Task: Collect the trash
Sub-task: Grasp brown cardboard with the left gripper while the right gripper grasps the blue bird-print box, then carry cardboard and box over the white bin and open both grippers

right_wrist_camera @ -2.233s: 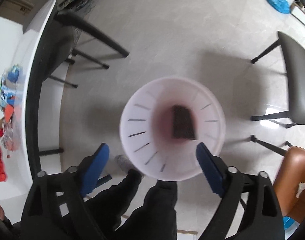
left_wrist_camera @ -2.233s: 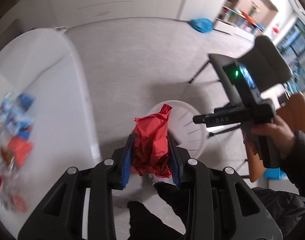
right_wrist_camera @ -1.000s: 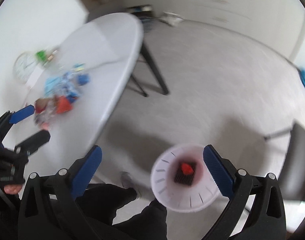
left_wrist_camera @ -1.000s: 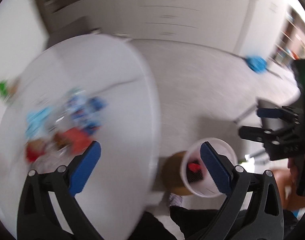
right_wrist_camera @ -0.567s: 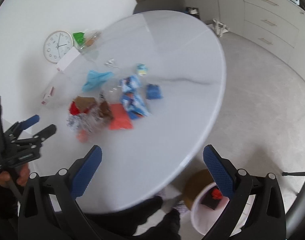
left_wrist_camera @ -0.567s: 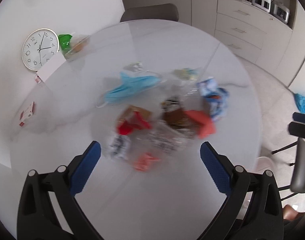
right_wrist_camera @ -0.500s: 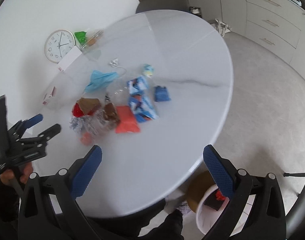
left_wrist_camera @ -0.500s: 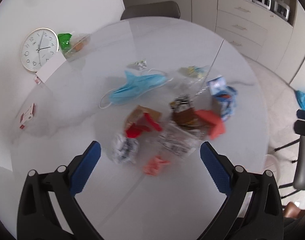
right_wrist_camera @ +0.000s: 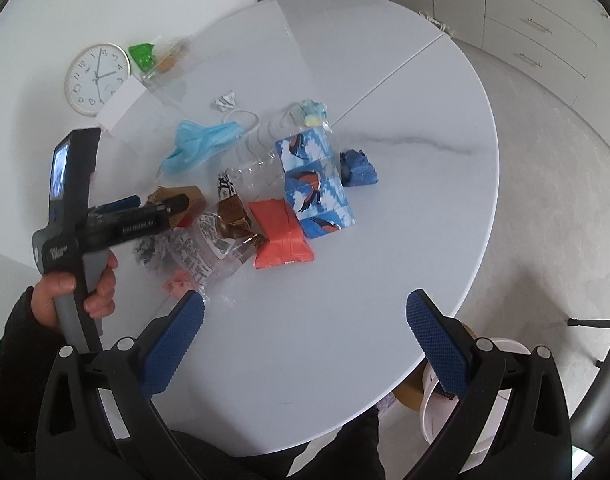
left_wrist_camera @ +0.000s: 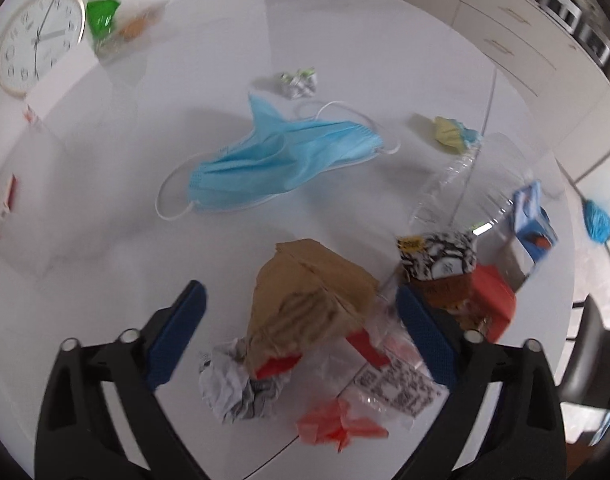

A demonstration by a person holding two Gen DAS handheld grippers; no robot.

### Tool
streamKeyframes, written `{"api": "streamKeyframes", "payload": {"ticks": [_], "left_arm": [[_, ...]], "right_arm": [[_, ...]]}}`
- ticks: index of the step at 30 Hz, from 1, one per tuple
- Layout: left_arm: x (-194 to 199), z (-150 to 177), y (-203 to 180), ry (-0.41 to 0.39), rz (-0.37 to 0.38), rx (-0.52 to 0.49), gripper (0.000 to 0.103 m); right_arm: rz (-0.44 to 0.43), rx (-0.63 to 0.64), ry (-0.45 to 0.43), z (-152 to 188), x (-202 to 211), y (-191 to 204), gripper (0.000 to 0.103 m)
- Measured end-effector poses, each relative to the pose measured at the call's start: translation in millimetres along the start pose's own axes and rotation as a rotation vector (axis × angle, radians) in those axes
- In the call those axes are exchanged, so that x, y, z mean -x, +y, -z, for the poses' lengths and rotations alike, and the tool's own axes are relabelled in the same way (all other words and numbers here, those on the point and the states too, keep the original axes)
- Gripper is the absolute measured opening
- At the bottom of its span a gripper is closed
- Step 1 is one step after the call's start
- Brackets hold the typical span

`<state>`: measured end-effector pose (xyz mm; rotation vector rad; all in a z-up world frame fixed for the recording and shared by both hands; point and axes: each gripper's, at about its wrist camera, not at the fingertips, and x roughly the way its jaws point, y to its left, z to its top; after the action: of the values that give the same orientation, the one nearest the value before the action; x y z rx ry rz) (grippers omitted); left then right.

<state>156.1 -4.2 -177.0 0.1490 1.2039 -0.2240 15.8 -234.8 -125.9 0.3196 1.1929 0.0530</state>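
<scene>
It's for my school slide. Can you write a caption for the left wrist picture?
Open left gripper hovers over a crumpled brown paper bag among trash on the white table.

Left wrist view is motion-blurred at the edges: green wrapper (left_wrist_camera: pixel 102 17) and the stuff beside it far left are unreadable, print on the clear bag (left_wrist_camera: pixel 401 392) illegible. Brown paper bag (left_wrist_camera: pixel 309 300) covers most of a red item under it. Right wrist view: white bin (right_wrist_camera: pixel 457 408) on the floor is mostly hidden by the desk (right_wrist_camera: pixel 345 340) edge and the gripper's right finger. Left gripper (right_wrist_camera: pixel 161 203) tips overlap the pile, contact unclear.
</scene>
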Motion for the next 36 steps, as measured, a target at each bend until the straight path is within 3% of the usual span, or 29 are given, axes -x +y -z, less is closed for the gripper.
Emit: {"api": "streamKeyframes", "payload": {"ticks": [2,5,13,17,22,27,36], "left_arm": [[-6.2,-1.1,4.1,0.017,0.021,0.027,0.071],[-10.6,-1.7,7.6,0.019,0.039,0.047,0.056],[4.6,2.4,15.5,-0.014,0.062,0.096,0.054],[30.1,4.3,25.0,-0.054,0.103,0.139,0.054],[54.3,6.1,26.3,-0.101,0.11,0.123,0.054],[65.9,9.5,23.7,-0.122,0.109,0.094,0.054],[83.1,20.0,16.8,-0.144,0.127,0.067,0.054]], "right_arm": [[-0.001,-0.01,0.005,-1.6,-4.6,-0.7,0.1],[-0.007,-0.004,0.015,-4.8,-11.5,0.0,0.1],[-0.019,0.021,-0.012,-34.0,-36.4,2.2,0.1],[0.023,0.053,-0.03,-49.8,-60.6,5.8,0.1],[0.102,0.108,-0.005,-60.0,-96.8,10.4,0.086],[0.125,0.105,-0.007,-61.3,-105.0,8.0,0.053],[0.035,0.074,-0.094,-64.8,-57.4,6.4,0.052]]}}
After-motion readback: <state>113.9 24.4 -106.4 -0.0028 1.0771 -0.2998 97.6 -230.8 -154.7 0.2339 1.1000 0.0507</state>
